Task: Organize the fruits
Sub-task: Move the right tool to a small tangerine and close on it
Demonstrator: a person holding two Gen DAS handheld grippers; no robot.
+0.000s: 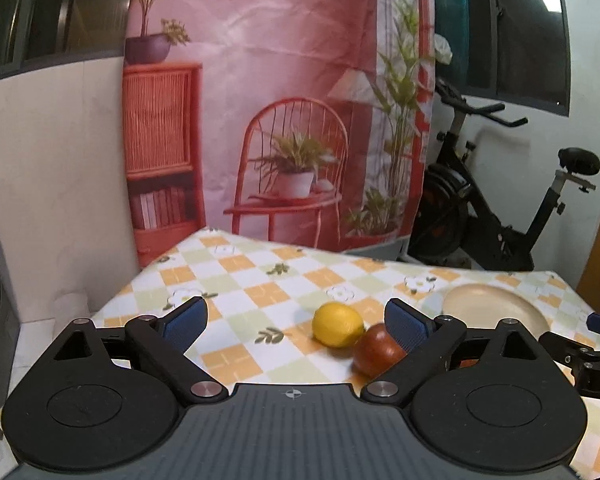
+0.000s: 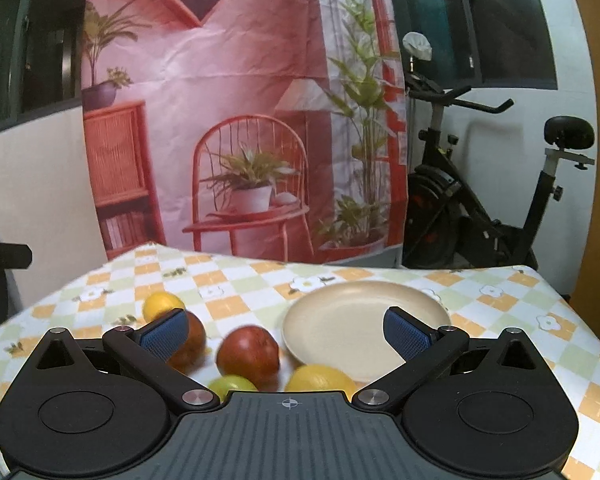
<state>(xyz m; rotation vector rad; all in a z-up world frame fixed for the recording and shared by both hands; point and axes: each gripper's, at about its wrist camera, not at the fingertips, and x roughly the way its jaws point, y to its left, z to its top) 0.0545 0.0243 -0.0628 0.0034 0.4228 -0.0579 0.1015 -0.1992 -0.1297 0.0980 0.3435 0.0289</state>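
Left wrist view showed the left gripper [image 1: 296, 322] with its blue-padded fingers [image 1: 186, 322] spread wide and holding nothing above the counter [image 1: 260, 276], which was covered in an orange, green and white checked cloth with flowers. A round yellow lemon [image 1: 337, 324] lay on the cloth, touching a dark red apple [image 1: 374, 350] that sat partly behind the right-hand pad. A shallow cream plate [image 1: 488, 304] lay further right, bare. Right wrist view showed the right gripper [image 2: 286, 334] likewise spread and holding nothing, with a red apple [image 2: 248, 354] between its pads, a second yellow lemon [image 2: 320, 378] and a green fruit [image 2: 232, 386] nearest the camera, and the cream plate [image 2: 352, 320] just beside them.
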